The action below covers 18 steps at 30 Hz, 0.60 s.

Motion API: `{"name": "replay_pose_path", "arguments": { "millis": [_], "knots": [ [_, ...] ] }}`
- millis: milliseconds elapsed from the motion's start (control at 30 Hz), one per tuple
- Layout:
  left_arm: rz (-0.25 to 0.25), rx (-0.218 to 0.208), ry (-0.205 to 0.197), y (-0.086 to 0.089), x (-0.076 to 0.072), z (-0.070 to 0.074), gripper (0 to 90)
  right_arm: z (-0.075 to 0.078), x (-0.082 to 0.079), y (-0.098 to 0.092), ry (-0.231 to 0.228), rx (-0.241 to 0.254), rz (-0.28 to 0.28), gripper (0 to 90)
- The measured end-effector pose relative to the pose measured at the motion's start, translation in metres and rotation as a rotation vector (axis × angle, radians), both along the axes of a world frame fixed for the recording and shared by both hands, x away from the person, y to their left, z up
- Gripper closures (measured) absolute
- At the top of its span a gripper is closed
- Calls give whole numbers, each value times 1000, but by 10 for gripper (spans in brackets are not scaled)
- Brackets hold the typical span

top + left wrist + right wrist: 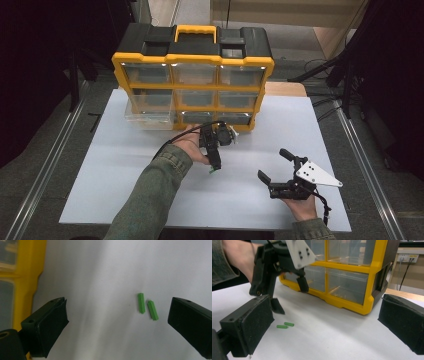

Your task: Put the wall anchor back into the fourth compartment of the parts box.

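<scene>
Two small green ribbed pegs (141,303) (153,310) lie side by side on the white table top. In the right gripper view the pegs (285,325) rest just beside the lower fingertip of my left gripper (290,296). My left gripper (120,306) is open and points down at the table, with the pegs between its jaws, nearer the right one and touching neither. In the high view a green speck (213,170) shows at the tip of the left gripper (220,152). My right gripper (275,165) (327,305) is wide open and holds nothing, low over the table to the right.
A yellow and black organiser box (192,75) with clear drawers stands at the back of the white board (125,170). Its lower left drawer (150,117) is pulled out onto the board. Dark floor, metal rails and cables surround the table.
</scene>
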<state>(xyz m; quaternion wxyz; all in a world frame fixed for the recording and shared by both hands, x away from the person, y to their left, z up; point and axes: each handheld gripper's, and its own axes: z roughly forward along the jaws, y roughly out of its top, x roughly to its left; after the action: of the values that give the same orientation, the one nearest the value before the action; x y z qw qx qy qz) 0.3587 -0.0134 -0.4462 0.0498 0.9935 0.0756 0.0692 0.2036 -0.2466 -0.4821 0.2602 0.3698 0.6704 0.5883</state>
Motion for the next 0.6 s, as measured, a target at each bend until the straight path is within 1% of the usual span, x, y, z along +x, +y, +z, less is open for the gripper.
{"name": "replay_pose_path", "arguments": {
  "millis": [100, 133, 167, 200, 267, 367, 467, 533, 600],
  "knots": [
    [5, 13, 5, 0, 1, -8, 25, 0, 0, 1, 0, 2, 3, 0],
    [6, 19, 1, 1, 2, -11, 26, 0, 0, 1, 1, 2, 3, 0],
    [15, 24, 7, 1, 3, -13, 26, 0, 0, 1, 3, 2, 4, 0],
    [14, 20, 10, 3, 4, -16, 26, 0, 0, 1, 5, 1, 3, 0],
    [17, 32, 3, 4, 6, -18, 26, 0, 0, 1, 4, 0, 2, 0],
    [24, 37, 11, 5, 6, -23, 26, 0, 0, 1, 2, 0, 1, 0],
    [26, 52, -1, 5, 5, -26, 26, 0, 0, 1, 3, -2, 1, 0],
    [16, 63, -6, 4, 5, -28, 26, -1, 0, 1, 4, -9, -1, 0],
    [9, 75, -24, 3, 4, -30, 27, -1, 0, 0, 8, -13, -5, 0]
  ]
}}
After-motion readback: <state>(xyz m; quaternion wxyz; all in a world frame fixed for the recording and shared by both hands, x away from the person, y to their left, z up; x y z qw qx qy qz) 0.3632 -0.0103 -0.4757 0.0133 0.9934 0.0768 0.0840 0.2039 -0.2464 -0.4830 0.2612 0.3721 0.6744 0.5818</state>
